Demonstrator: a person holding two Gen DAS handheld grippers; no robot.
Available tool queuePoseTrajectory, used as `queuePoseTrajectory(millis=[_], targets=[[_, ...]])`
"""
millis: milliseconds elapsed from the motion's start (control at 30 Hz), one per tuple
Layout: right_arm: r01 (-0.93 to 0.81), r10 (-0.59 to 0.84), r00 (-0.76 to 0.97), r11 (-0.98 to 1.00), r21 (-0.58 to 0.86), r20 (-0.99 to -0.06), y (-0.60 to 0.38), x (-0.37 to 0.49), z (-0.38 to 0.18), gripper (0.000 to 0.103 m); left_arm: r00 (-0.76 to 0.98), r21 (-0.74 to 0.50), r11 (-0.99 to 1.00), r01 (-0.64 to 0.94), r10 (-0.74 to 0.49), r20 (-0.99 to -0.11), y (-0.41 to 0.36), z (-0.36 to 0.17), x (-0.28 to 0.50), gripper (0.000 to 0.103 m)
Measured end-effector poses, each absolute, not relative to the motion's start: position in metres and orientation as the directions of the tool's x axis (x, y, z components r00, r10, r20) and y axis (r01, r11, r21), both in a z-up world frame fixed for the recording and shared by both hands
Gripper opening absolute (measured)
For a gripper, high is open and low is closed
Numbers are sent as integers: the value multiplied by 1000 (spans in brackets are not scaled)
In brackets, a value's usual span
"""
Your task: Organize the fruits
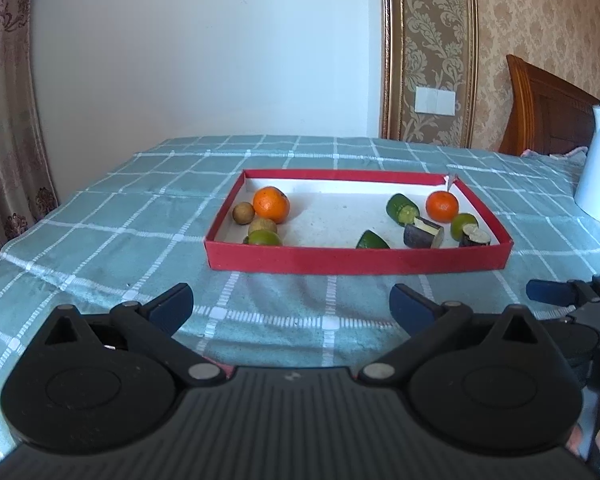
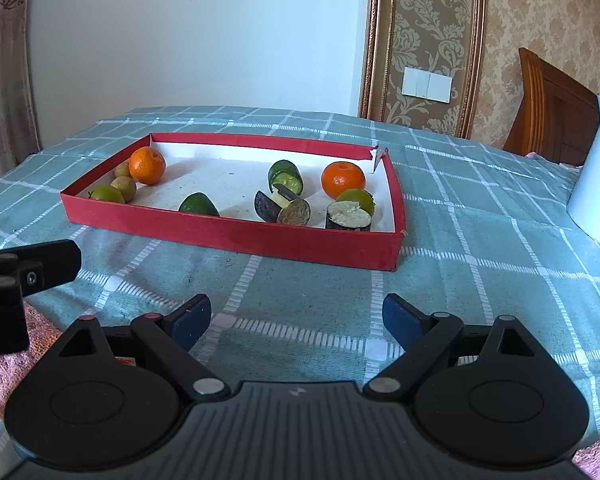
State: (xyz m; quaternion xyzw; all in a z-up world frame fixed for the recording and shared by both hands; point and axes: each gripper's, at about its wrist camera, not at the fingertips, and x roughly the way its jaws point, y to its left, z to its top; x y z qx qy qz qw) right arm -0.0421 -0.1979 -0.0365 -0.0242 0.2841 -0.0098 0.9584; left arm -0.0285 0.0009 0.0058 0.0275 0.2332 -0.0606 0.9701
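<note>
Red cardboard tray (image 1: 356, 258) is sitting on the checked teal cloth (image 1: 100, 216), long axis running across both views, and every piece of produce is lying inside it. At the left end a cluster is touching: an orange (image 1: 271, 204), two small brown fruits (image 1: 243, 213), a green lime (image 1: 264, 238). At the right end a second orange (image 2: 343, 185), another lime (image 2: 358, 199), two cucumber pieces (image 2: 285, 176) and two dark-skinned cut pieces (image 2: 348, 216) are lying mixed, loosely spaced. Left gripper (image 1: 292, 312) is hovering low over the cloth, jaws spread wide, holding nothing; right gripper (image 2: 297, 318) is doing the same beside it. Tray is lying straight ahead of both claws, well apart from the fingertips. Left claw is facing the tray's middle, nearer the left cluster; right claw is looking at it obliquely, nearer the mixed right end. Whether sorting is starting or wrapping up, I am not able to judge. Near wall is hiding the bottoms of the front pieces; a white object (image 2: 596, 176) is being cut off at the right edge.
</note>
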Motion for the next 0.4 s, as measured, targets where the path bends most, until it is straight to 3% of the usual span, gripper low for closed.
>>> queuePoseTrajectory(millis=[400], targets=[[13, -38, 831, 999, -48, -554, -198, -38, -40, 93, 882, 66, 990, 124, -80, -465, 0, -3, -19, 103]])
